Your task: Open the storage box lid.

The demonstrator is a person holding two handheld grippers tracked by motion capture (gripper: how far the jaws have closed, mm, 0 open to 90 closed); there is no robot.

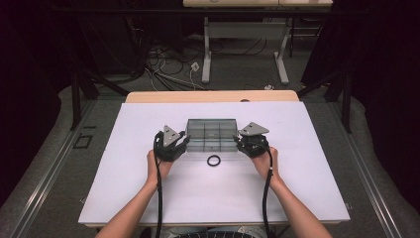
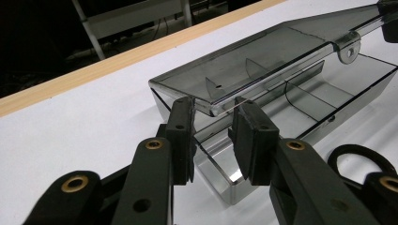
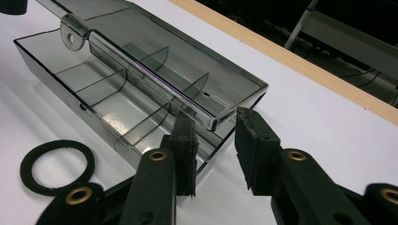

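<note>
Smoky clear plastic box point(image 1: 211, 135) is sitting mid-counter point(image 1: 148, 198), lid half raised; you're bracketing its lid corners with left gripper point(image 2: 213, 136) and right gripper point(image 3: 216, 145), jaws narrowly parted, black ring point(image 1: 213, 160) lying just in front.

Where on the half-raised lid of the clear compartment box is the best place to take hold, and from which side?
Probably the lid's free front edge, near its end corners. That edge stands raised off the box, so one jaw can slip under it. Come in from each short end: the left gripper and right gripper already straddle those corners with jaws apart.
</note>
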